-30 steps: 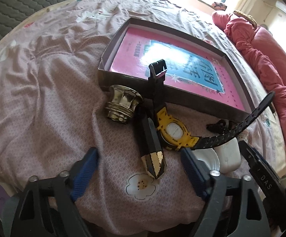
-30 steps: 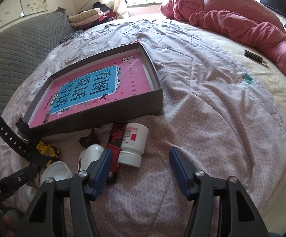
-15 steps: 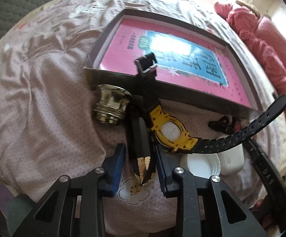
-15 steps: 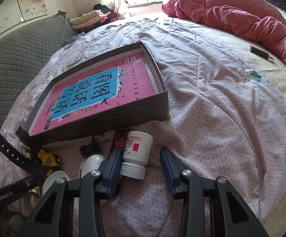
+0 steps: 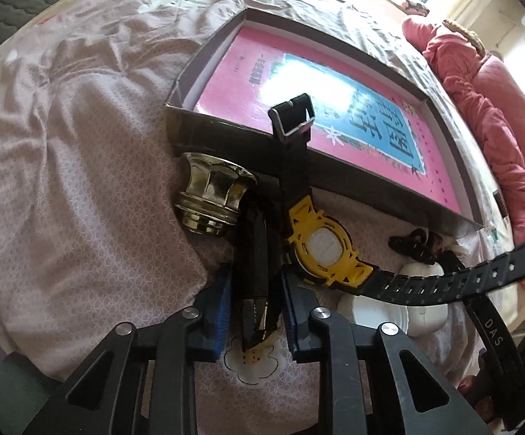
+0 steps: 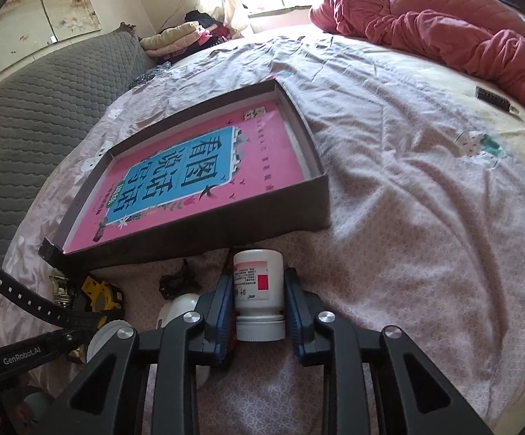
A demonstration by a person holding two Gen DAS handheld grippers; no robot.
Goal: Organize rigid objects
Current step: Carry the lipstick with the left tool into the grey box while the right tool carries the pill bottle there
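Observation:
My left gripper (image 5: 255, 291) is shut on a dark faceted stick-shaped object (image 5: 255, 253) lying on the bed. Beside it lie a brass knob (image 5: 209, 199) and a yellow watch (image 5: 320, 244) with a black strap. My right gripper (image 6: 258, 301) is shut on a white pill bottle (image 6: 258, 290) that lies on its side, cap toward me. A shallow dark box (image 5: 226, 134) with a pink book inside lies just beyond both; it also shows in the right wrist view (image 6: 262, 214).
White round containers (image 5: 389, 311) and a small dark clip (image 5: 412, 246) lie right of the watch. A pink quilt (image 6: 443, 21) is heaped at the far side of the bed. A grey padded headboard (image 6: 26, 108) is at left.
Both grippers moved forward and closed: the left onto the dark stick-shaped object, the right onto the white pill bottle.

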